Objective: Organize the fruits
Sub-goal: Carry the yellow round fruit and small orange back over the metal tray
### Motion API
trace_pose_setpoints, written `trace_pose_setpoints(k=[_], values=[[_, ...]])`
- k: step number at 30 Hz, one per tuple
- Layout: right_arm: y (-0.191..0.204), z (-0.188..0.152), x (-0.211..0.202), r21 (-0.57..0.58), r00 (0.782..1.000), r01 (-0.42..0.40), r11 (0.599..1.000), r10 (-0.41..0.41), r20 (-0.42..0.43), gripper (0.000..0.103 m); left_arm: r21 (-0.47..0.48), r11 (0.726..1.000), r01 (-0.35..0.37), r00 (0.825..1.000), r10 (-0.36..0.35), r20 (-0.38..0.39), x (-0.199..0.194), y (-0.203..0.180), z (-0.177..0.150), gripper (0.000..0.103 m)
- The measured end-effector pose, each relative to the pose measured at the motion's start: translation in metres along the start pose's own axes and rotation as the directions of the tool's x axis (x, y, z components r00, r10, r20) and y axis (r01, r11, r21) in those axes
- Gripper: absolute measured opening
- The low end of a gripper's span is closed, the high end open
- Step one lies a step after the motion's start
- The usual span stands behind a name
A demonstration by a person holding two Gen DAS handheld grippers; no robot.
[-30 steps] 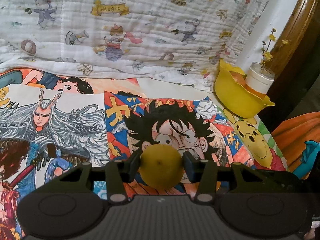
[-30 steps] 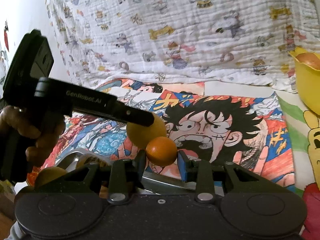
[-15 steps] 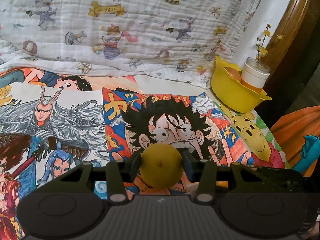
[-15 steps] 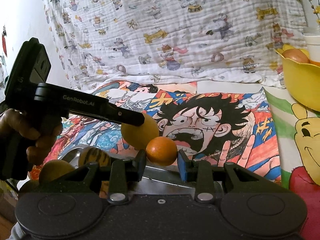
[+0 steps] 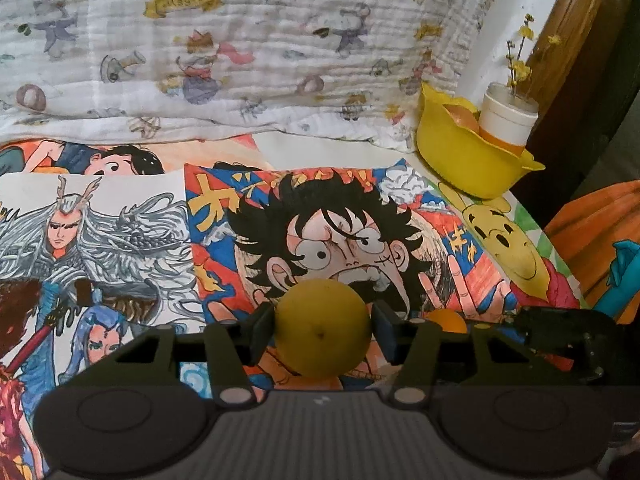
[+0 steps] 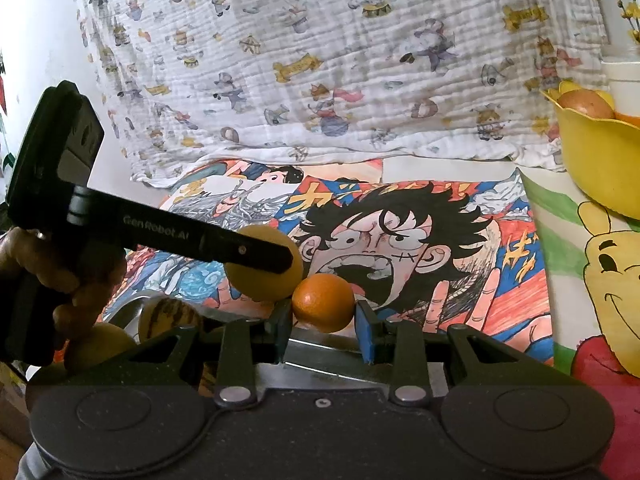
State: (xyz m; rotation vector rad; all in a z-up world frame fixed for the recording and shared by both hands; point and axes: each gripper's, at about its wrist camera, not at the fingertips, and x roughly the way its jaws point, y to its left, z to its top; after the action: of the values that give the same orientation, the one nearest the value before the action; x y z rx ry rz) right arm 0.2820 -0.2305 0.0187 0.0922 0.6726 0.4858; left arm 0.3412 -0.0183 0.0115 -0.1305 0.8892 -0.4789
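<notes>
A round yellow fruit (image 5: 322, 334) sits between the fingers of my left gripper (image 5: 324, 320), just above the cartoon poster. The jaws are opening, and a thin gap shows at the right pad. The right wrist view shows the same fruit (image 6: 262, 268) behind the left gripper's finger (image 6: 240, 250). My right gripper (image 6: 323, 320) is shut on a small orange (image 6: 323, 308), with both pads against its sides. A yellow bowl (image 5: 472, 160) with fruit in it stands at the far right of the table.
A white cup (image 5: 506, 120) with yellow flowers stands against the bowl. A metal tray (image 6: 320, 364) lies under my right gripper, and a striped fruit (image 6: 170, 316) and yellow fruit (image 6: 100, 344) sit near it. A person's hand (image 6: 40, 264) holds the left gripper. Patterned cloth hangs behind.
The left gripper's jaws have parted a little around the yellow fruit, which has stayed between them. The right gripper keeps its grip on the orange. Both hands have hardly moved.
</notes>
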Motion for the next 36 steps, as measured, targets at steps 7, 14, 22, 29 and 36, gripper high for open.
trace_pose_setpoints(k=[7,14,22,29,36], values=[[0.000,0.001,0.001,-0.001,1.000,-0.001,1.000,0.001,0.003,0.036,0.024,1.000,-0.013,1.000,0.013,-0.011,0.000,-0.004,0.000,0.056],[0.001,0.000,-0.005,0.003,1.000,-0.003,1.000,0.003,0.016,0.036,0.007,1.000,-0.003,1.000,0.003,0.007,-0.008,-0.010,0.000,0.056],[0.003,-0.006,-0.025,0.003,0.999,-0.002,1.000,0.002,0.043,0.036,0.013,1.000,-0.007,1.000,0.006,0.029,-0.026,-0.024,0.000,0.056],[0.004,-0.016,-0.050,0.004,0.998,0.005,1.000,-0.005,0.058,0.036,0.031,1.000,0.007,0.999,-0.008,0.036,-0.040,-0.039,-0.008,0.056],[0.001,-0.035,-0.073,-0.005,0.999,0.019,1.000,-0.019,0.035,0.036,0.071,0.997,0.034,0.999,-0.034,0.007,-0.041,-0.056,-0.023,0.056]])
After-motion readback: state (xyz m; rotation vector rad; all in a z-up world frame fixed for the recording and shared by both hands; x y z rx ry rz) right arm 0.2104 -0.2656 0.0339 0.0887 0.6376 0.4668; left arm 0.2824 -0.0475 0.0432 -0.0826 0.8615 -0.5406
